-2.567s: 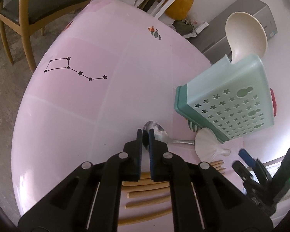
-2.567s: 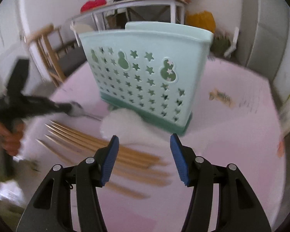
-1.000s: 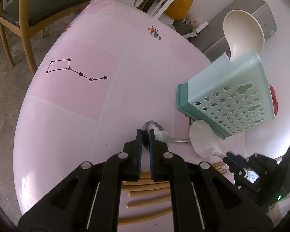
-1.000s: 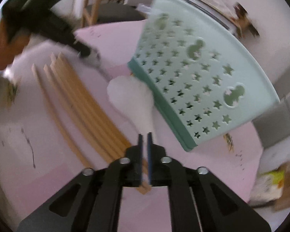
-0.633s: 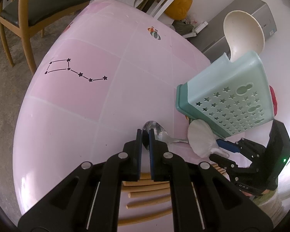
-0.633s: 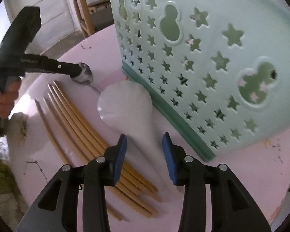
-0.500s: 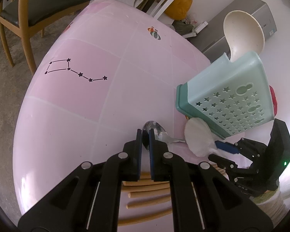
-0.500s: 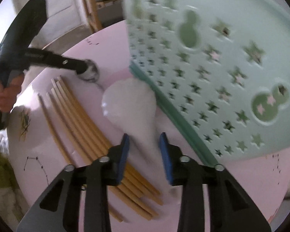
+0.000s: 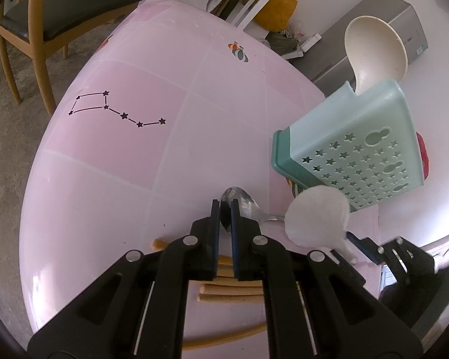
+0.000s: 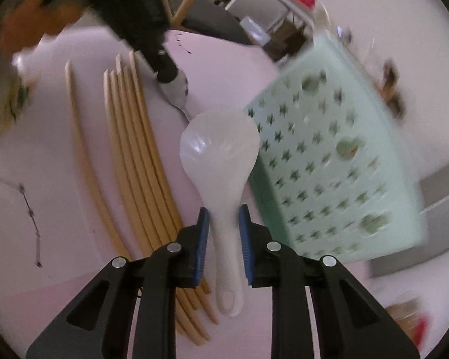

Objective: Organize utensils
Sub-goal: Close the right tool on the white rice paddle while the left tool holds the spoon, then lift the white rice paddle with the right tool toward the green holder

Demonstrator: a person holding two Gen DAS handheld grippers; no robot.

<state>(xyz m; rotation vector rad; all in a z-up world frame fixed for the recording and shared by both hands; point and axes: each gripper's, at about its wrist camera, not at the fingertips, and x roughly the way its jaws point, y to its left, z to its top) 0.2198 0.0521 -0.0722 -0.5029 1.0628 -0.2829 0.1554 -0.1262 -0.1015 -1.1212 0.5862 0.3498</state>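
**Seating the rice paddle before the lift**

My right tongs (image 10: 223, 227) are closing around the white rice paddle's (image 10: 221, 161) handle, its blade ahead of the tips. I should clamp squarely, then lift clear of the chopsticks (image 10: 134, 161) to the left. My left tongs (image 9: 223, 209) are pressed together over the metal spoon (image 9: 242, 203). Beyond right stands the mint utensil holder (image 10: 329, 161).

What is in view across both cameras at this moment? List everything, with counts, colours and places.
Caddy: one, mint green, star holes, on the table at right.
Ladle: one, cream, standing in the caddy.
Rice paddle: one, white, handle between the right jaws.
Metal spoon: one, silver, bowl at the left jaws.
Chopsticks: several, tan, lying side by side.
Table: pink, constellation print.
Chair: wooden, dark seat, beyond the table.
Left gripper: black, shut.
Right gripper: black, jaws closing on the paddle's handle.
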